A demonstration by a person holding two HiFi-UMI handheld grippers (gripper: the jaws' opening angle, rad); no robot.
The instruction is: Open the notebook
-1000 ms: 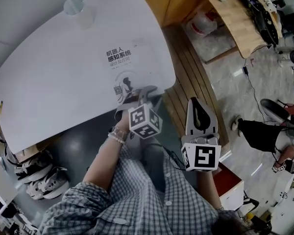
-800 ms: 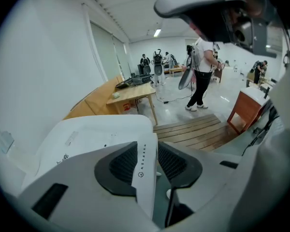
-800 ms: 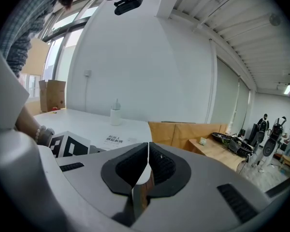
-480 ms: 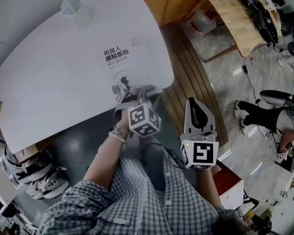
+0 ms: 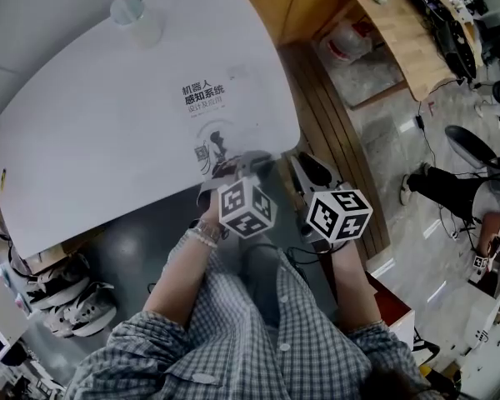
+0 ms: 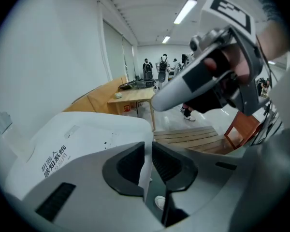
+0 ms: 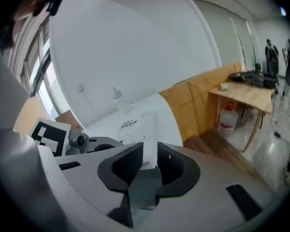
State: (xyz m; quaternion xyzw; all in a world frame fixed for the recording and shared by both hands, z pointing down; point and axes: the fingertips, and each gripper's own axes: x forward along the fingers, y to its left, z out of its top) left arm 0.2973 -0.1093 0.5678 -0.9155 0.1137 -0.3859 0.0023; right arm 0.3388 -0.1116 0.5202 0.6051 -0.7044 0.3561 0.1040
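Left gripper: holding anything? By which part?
The left gripper, its jaws just closing, holds the notebook by a thin white sheet at its near edge, likely the cover.

Smooth white tabletop [image 5: 83, 140], matt paper notebook [image 5: 237, 115], slatted wooden bench [image 5: 325, 136], checked cloth sleeve [image 5: 150, 348]

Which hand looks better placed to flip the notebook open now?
Left, probably. The left gripper has jaws that have just been closing, with the notebook's cover pinched between them at the table edge. The right gripper is beside it, jaws apart, gripping nothing.
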